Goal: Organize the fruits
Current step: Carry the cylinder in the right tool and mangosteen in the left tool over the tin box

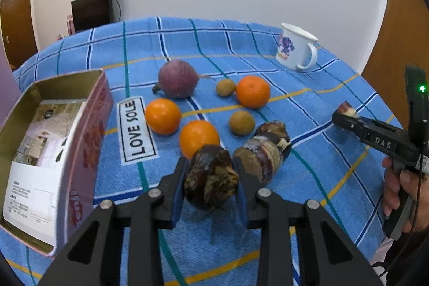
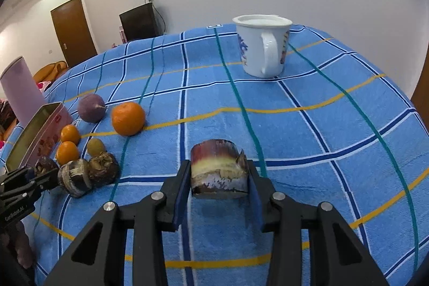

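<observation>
My left gripper [image 1: 211, 173] is shut on a dark brown water chestnut [image 1: 211, 178], held just above the blue checked cloth [image 1: 308, 178]. Beside it lie two more dark chestnuts [image 1: 264, 149]. Three oranges [image 1: 163, 116] [image 1: 199, 138] [image 1: 252, 91], two small brown longans [image 1: 241, 122] [image 1: 225, 87] and a purple round fruit [image 1: 178, 78] lie behind. My right gripper [image 2: 218, 178] is shut on a cut purple-and-yellow stalk piece [image 2: 218, 169] over the cloth; it also shows in the left wrist view [image 1: 346, 114].
An open pink tin box [image 1: 88, 130] with paper inside stands at the left. A white mug [image 2: 264, 44] stands at the back right. A "LOVE SOLE" label [image 1: 136, 130] is sewn on the cloth. A pink cylinder [image 2: 21, 87] stands far left.
</observation>
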Motion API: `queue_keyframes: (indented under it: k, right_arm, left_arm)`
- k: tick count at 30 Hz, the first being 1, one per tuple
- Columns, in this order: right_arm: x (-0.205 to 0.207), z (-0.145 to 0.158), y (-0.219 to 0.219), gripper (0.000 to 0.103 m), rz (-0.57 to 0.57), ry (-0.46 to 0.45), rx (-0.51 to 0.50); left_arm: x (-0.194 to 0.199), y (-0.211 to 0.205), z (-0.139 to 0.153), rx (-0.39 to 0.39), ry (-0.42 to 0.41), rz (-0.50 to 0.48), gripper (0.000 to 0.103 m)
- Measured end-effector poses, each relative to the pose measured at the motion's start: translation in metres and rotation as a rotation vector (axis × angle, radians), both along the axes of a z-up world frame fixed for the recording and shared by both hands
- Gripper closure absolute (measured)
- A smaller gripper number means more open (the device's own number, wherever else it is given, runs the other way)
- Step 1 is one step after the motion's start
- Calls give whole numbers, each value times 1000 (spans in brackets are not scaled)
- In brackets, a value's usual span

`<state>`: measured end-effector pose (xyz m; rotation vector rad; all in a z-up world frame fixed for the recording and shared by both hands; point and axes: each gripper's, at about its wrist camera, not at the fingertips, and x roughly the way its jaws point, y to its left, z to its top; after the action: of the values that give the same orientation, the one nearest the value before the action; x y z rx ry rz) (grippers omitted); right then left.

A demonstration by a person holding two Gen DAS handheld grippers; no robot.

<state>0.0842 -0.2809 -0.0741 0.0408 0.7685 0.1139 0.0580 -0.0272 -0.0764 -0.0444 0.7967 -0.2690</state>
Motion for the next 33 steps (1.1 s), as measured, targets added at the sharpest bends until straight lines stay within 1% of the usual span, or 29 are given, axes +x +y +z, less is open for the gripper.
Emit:
queue_keyframes:
  k: [7,14,24,33]
  right_arm:
    - [-5,3,19,62,65,-21,3]
    - [-11,9,39,62,117,-45,2]
    - [-13,18,69,62,202,-70,9]
    - [-14,23,93,62,263,-95,24]
  left_arm:
    - [-7,2,9,-1,-59,9,69]
    - [-11,10,13,-18,-90,33,69]
    - [-18,20,21,20,-155,79,69]
    - [-24,29,31,34,-208,115,69]
